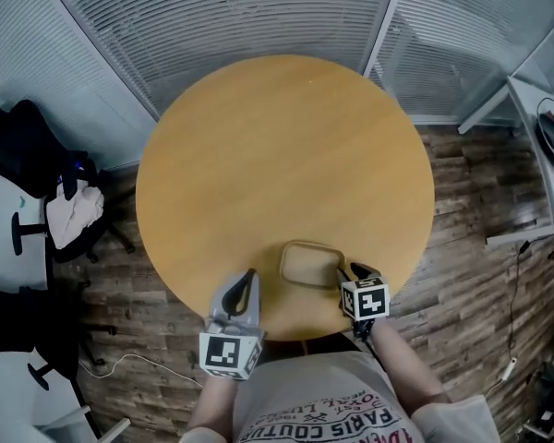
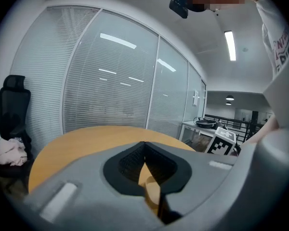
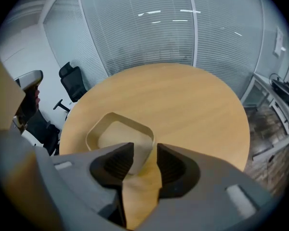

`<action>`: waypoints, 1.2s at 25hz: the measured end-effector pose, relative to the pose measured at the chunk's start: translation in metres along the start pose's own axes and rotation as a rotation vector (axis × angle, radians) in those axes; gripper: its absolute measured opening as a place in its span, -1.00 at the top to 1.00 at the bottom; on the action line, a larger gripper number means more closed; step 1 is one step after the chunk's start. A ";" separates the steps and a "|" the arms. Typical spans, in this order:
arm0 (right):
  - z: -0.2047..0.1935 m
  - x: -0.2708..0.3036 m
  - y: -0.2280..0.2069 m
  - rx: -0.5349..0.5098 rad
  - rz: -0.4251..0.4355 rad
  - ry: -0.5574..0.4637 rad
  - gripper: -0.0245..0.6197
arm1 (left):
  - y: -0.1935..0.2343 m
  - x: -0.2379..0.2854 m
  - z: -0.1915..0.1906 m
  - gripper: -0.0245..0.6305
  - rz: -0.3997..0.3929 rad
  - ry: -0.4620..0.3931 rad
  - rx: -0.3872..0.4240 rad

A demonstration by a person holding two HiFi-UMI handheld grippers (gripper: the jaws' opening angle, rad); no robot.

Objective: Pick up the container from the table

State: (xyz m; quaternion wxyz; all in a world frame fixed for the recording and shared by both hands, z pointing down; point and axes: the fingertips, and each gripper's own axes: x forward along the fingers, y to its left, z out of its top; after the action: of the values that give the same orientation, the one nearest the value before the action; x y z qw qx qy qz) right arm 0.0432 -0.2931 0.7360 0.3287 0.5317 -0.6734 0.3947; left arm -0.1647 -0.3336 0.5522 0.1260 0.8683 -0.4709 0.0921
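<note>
Nearest, by the person's shirt: L gripper (image 1: 250,275) w/ gray plastic body and black ribbed pads. Its jaws are closed tip to tip, nothing held, over the near bench edge, just L of the container. In the left gripper view (image 2: 144,143) the tips meet in a point.

R gripper (image 1: 348,268): jaws part-open, straddling the container's near-R corner wall. In the right gripper view (image 3: 144,148) one jaw sits inside and one outside. A sliver of bench shows betw. wall and outer jaw, so no clamp yet.

Container (image 1: 307,264) (image 3: 120,134): beige, shallow, rounded-rect tray w/ thin upright walls and a smooth matte look, empty. It sits flat near the bench's near edge, betw. both grippers.

Bench (image 1: 286,155) (image 3: 183,100): round, light wood-tone top, smooth.

Beyond: dark plank floor (image 1: 480,247); black office chair (image 1: 28,155) w/ pale cloth (image 1: 74,215) at far L; curved glass partition w/ horiz. blinds (image 1: 231,17) behind.
</note>
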 end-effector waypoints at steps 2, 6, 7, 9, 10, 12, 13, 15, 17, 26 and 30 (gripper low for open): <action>-0.004 0.011 -0.007 0.029 -0.006 0.025 0.48 | 0.000 0.003 -0.008 0.92 0.013 0.021 -0.007; -0.013 0.028 -0.012 0.119 0.005 0.069 0.48 | 0.004 0.004 -0.019 0.92 0.035 0.044 -0.017; -0.015 0.031 -0.012 0.139 0.003 0.079 0.50 | 0.006 0.004 -0.021 0.92 0.040 0.047 -0.019; -0.018 0.037 -0.011 0.165 0.001 0.099 0.55 | 0.008 0.005 -0.023 0.92 0.049 0.052 -0.022; -0.019 0.039 -0.012 0.173 0.000 0.107 0.58 | 0.008 0.006 -0.023 0.92 0.053 0.053 -0.023; -0.021 0.040 -0.015 0.194 -0.004 0.118 0.68 | 0.006 0.008 -0.023 0.92 0.056 0.056 -0.025; -0.022 0.041 -0.015 0.206 -0.006 0.120 0.76 | 0.005 0.008 -0.023 0.92 0.057 0.057 -0.026; -0.022 0.042 -0.017 0.224 -0.010 0.121 0.83 | 0.004 0.010 -0.023 0.92 0.060 0.056 -0.029; -0.022 0.043 -0.017 0.229 -0.017 0.125 0.87 | 0.004 0.011 -0.024 0.92 0.063 0.057 -0.033; -0.006 0.032 -0.015 0.257 -0.005 0.087 0.90 | 0.006 0.010 -0.021 0.92 0.077 0.054 -0.044; 0.027 0.011 -0.006 0.218 0.029 0.003 0.90 | 0.007 0.006 -0.017 0.92 0.109 0.066 -0.036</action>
State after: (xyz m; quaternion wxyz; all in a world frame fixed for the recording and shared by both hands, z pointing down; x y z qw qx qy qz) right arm 0.0461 -0.3230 0.7335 0.2643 0.5538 -0.6337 0.4711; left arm -0.1683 -0.3369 0.5709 0.1520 0.8353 -0.5148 0.1189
